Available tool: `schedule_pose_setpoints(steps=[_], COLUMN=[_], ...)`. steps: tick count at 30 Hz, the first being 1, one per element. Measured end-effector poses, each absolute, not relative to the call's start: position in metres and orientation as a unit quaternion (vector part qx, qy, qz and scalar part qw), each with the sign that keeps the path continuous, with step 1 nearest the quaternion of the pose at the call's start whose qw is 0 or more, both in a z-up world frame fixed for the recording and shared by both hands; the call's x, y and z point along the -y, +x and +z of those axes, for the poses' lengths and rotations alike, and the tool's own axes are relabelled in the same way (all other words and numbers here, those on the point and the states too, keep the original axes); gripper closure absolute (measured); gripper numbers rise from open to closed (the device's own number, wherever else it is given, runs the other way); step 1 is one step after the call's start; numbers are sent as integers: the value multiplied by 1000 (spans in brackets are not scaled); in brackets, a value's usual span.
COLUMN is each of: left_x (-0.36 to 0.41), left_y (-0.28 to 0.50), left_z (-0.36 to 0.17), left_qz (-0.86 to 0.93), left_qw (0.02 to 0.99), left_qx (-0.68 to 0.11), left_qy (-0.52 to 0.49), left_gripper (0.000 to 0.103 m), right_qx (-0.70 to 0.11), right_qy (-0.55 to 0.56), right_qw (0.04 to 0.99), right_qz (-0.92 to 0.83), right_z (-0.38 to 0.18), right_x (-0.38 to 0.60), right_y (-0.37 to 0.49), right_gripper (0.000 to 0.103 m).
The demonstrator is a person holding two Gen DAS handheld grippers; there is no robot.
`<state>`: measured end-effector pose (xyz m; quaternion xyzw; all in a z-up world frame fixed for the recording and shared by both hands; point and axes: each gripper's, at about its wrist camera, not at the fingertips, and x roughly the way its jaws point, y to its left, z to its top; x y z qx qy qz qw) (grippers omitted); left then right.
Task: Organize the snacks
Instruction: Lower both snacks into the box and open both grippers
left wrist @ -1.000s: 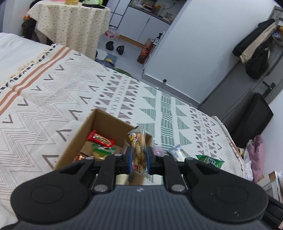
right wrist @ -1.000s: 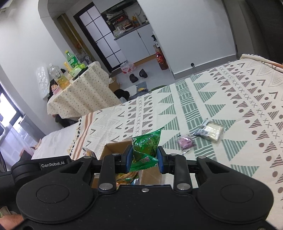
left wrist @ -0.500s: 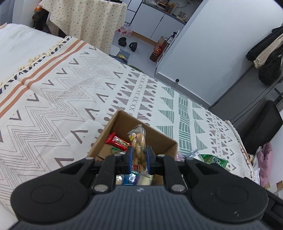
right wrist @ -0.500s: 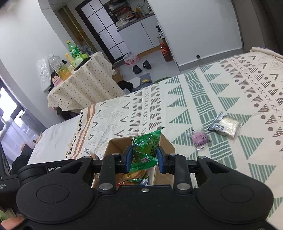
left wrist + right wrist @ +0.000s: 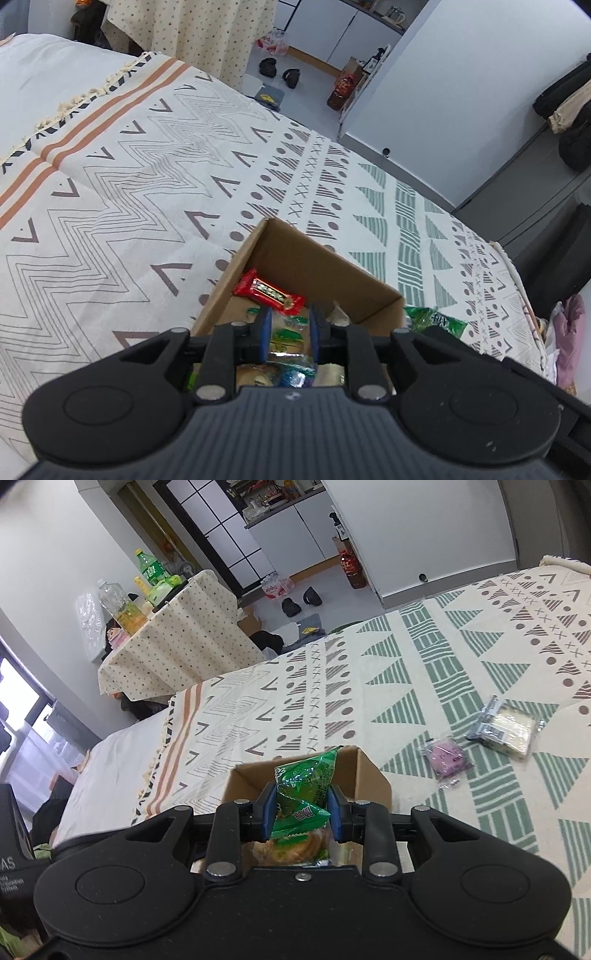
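Observation:
An open cardboard box [image 5: 325,266] sits on the patterned bedspread and holds several snacks, among them a red bar [image 5: 269,292]. My left gripper [image 5: 287,320] is open and empty over the box. My right gripper [image 5: 300,802] is shut on a green snack packet [image 5: 306,775], held above the box [image 5: 364,775]. The packet's green edge also shows in the left wrist view [image 5: 436,319] past the box's right corner. A purple round snack [image 5: 446,757] and a clear-wrapped pale snack [image 5: 505,728] lie on the bedspread to the right of the box.
The bedspread [image 5: 129,192] stretches wide to the left. A table with a dotted cloth [image 5: 177,642] carrying bottles stands beyond the bed. Shoes [image 5: 299,602] lie on the floor. Dark bags and clothes [image 5: 569,125] are at the far right.
My left gripper let go of the clear packet of brown snacks into the box and opened. Both grippers moved closer over the box; the right one still holds the green packet.

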<state>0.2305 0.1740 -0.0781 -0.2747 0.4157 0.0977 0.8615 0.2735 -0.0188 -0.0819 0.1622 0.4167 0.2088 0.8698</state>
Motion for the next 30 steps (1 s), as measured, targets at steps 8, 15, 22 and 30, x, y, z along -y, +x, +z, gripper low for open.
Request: schedule_pose_setpoints(steps=[8,15,22,30], left_x=[-180,-173,-162,-135], left_y=[230,228,220,214], left_z=[-84,-82,-78,-73], left_qz=[129,135,140,131], left_qw=[849,847,845,856], left_qx=[-431,-439,-448,-445], left_qy=[-277,-266,-256,-227], left_gripper=[57,32,24,4], right_qx=[-412,-419,-420,-400], right_qy=[179,188,176,186], right_qw=[869,871,877,888], right_qz=[209,175,151,131], right_z=[-84,-91,-92,-87], right_x=[28,56,75,103], right_y=[276,264,248,234], right_gripper=[43,35,21,0])
